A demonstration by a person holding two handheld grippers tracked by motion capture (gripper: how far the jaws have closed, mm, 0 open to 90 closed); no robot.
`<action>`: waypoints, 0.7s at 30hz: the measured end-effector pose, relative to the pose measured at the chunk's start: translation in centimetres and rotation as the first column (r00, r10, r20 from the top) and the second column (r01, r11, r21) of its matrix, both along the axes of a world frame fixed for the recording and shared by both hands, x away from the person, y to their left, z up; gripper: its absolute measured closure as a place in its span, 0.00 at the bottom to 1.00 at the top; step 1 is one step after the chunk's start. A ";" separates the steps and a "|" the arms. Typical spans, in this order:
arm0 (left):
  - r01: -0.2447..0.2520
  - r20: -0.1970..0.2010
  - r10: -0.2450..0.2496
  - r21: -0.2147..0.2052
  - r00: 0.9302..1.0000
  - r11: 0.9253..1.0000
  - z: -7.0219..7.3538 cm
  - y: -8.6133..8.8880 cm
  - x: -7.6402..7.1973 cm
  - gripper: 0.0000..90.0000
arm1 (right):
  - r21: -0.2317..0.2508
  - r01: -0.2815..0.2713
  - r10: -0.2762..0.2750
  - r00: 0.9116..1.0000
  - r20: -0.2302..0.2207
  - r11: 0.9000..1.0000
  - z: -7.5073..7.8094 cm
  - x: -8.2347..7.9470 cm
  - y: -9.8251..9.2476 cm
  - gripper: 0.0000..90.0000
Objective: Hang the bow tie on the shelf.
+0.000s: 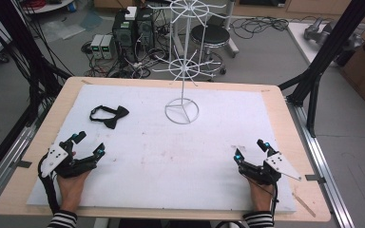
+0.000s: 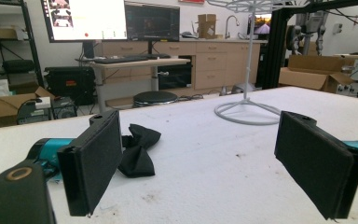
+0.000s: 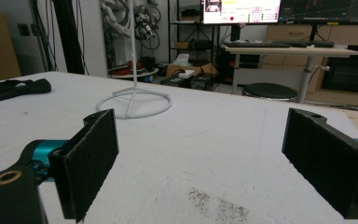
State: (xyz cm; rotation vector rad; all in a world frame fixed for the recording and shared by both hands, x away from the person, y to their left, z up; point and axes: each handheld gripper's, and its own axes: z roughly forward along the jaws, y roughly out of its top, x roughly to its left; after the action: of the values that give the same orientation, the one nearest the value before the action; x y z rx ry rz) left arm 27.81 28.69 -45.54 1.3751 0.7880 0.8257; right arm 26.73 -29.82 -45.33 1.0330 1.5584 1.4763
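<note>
Both sets of jaws are spread wide with nothing between them: the left gripper (image 1: pixel 88 144) sits near the front-left corner of the table, the right gripper (image 1: pixel 252 148) near the front-right, each resting low over the white foam-looking sheet (image 1: pixel 142 142). The pads on the jaws look like flat black rectangles with a fuzzy, felt-like face. The thing closest to the action is the black bow tie (image 1: pixel 109 115), lying flat on the sheet just ahead of the left gripper; in the left gripper view it sits right past the left jaw (image 2: pixel 137 151), soft crumpled fabric with its strap looped out behind. Further back in the middle stands the white wire display stand (image 1: pixel 182 66), thin pole, ring base, spoke-like hooks up top. My guess is the tie is meant to go on one of those hooks. What could go sideways: the fabric is floppy, so a pinch on just the knot or one wing could let the strap dangle and snag on a spoke. The stand also looks light and top-heavy, so bumping it with a jaw might tip or slide it. The right gripper is well apart from both, so it can't steady anything yet.
</note>
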 end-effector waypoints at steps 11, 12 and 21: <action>0.001 0.000 -0.001 0.001 1.000 1.000 0.0 0.0 0.0 0.17 | 0.003 0.001 -0.001 1.000 -0.002 1.000 0.0 0.0 0.0 0.11; 0.000 0.001 0.000 0.001 1.000 1.000 0.0 0.0 0.0 0.17 | 0.003 0.003 -0.002 1.000 -0.004 1.000 0.0 0.0 0.0 0.11; -0.001 0.004 0.001 0.000 1.000 1.000 0.0 -0.1 0.0 0.17 | -0.005 0.003 -0.003 1.000 -0.005 1.000 0.0 0.0 0.1 0.11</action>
State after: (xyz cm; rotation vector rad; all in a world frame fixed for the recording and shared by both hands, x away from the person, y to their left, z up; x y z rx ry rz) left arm 27.81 28.63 -45.54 1.3727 0.7855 0.8293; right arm 26.75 -29.74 -45.30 1.0370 1.5627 1.4685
